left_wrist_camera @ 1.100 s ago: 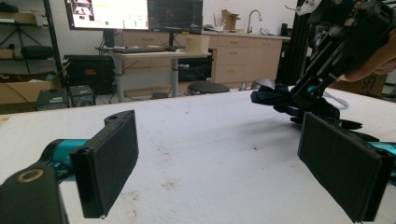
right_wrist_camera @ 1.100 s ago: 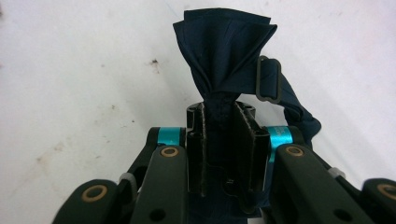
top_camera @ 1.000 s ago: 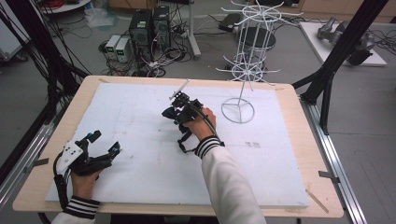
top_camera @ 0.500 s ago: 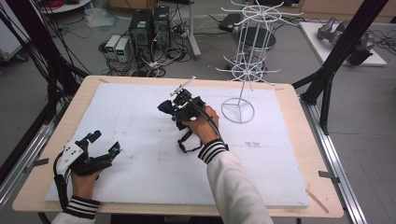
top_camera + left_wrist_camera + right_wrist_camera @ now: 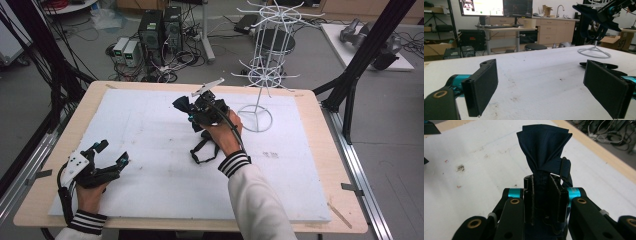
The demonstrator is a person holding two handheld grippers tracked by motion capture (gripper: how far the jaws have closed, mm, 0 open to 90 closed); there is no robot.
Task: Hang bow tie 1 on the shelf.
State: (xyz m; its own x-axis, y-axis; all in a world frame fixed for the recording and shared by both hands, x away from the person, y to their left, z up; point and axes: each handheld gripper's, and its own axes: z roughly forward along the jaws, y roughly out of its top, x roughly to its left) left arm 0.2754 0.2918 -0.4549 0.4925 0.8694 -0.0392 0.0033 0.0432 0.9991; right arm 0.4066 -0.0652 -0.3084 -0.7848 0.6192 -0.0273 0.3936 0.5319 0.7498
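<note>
A dark navy bow tie (image 5: 182, 105) is pinched in my right gripper (image 5: 196, 111), held above the middle of the white board. Its fanned end (image 5: 544, 145) sticks out past the shut jaws of my right gripper (image 5: 544, 181). The tie's strap (image 5: 202, 150) hangs below the hand and loops down to the board. My left gripper (image 5: 112, 153) rests at the board's front left, open with nothing between its pads (image 5: 482, 86). From the left gripper view, the right gripper with the tie (image 5: 596, 15) hangs at the upper right.
A white wire rack (image 5: 267, 60) with hook arms stands at the back right, its ring base (image 5: 255, 118) on the white board (image 5: 150, 195). The same base (image 5: 594, 51) appears beyond the strap end (image 5: 599, 65). Computers and cables lie on the floor behind the table.
My right gripper has lifted the bow tie slightly up and toward the back of the table, the strap trailing below. The left gripper has stayed put.
</note>
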